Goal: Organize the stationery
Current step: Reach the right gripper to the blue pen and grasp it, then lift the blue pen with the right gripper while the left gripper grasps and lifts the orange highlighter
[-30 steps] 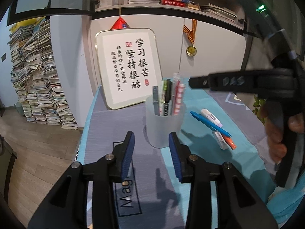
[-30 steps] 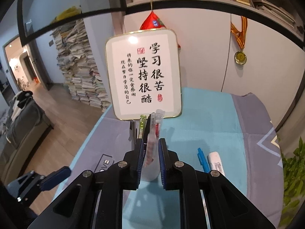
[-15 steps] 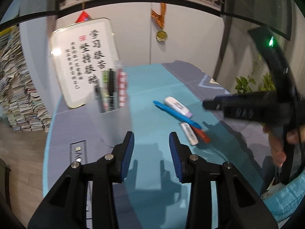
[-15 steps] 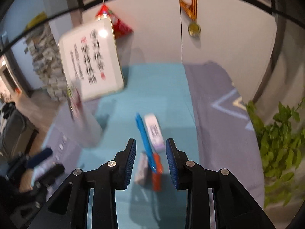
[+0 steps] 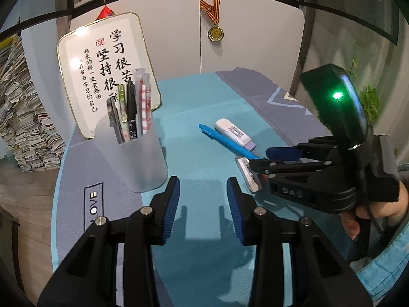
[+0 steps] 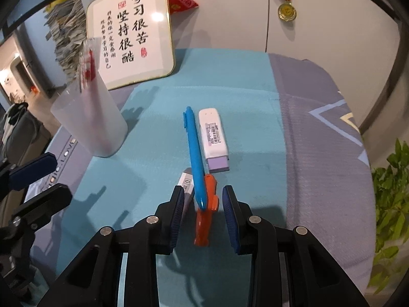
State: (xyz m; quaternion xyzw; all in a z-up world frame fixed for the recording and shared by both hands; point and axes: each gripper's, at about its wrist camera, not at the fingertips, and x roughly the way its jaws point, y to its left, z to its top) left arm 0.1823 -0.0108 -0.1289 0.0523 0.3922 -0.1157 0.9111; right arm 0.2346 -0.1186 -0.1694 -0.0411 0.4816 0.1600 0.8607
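In the right wrist view, the right gripper (image 6: 202, 204) is seen low over the surface (image 6: 158, 107) with its fingers narrowly parted and pressing on nothing, the blue pen (image 6: 194, 151) tip and the orange item (image 6: 205, 212) lying between them. Only the left wrist view shows the pens (image 5: 131, 112) standing inside the cup (image 5: 133, 156), a hand (image 5: 378, 209) on the right gripper's handle, and the left gripper (image 5: 203, 199), whose fingers are narrowly parted and empty. The white eraser (image 6: 213, 136) is seen just beside the blue pen.

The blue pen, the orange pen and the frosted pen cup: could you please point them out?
blue pen (image 6: 194, 151), right wrist view, mid-barrel.
orange pen (image 6: 204, 226), right wrist view, lower barrel.
frosted pen cup (image 5: 139, 158), left wrist view, front wall.
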